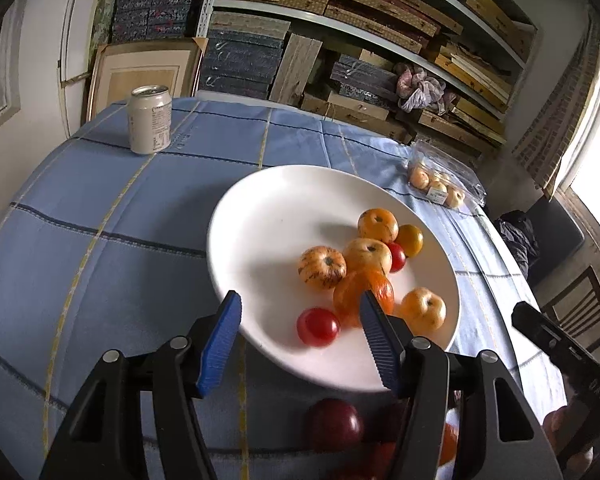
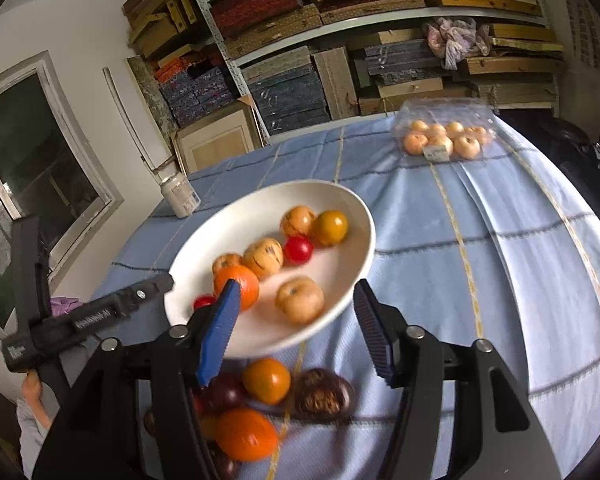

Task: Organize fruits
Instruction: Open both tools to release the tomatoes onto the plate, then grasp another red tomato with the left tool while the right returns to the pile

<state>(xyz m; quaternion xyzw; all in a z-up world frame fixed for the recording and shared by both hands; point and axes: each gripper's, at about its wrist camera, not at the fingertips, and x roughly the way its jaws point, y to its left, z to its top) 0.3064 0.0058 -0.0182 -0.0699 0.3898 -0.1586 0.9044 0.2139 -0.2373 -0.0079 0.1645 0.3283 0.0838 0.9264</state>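
Observation:
A white plate (image 1: 260, 216) on the blue checked tablecloth holds several fruits: pale orange striped ones, an orange tangerine (image 1: 360, 292), a yellow fruit (image 1: 410, 240) and two red ones (image 1: 318, 326). My left gripper (image 1: 300, 340) is open and empty over the plate's near rim. My right gripper (image 2: 296, 328) is open and empty at the plate's (image 2: 352, 216) near edge. More loose fruits lie on the cloth in front of the plate: an orange one (image 2: 266, 380), a dark brown one (image 2: 322, 394), a tangerine (image 2: 244, 434) and a dark red one (image 1: 334, 424).
A drink can (image 1: 150, 118) stands at the table's far left. A clear plastic box of small pale fruits (image 2: 444, 138) lies at the far right. Shelves stacked with boxes rise behind the table. A wooden chair (image 1: 576, 308) stands at the right.

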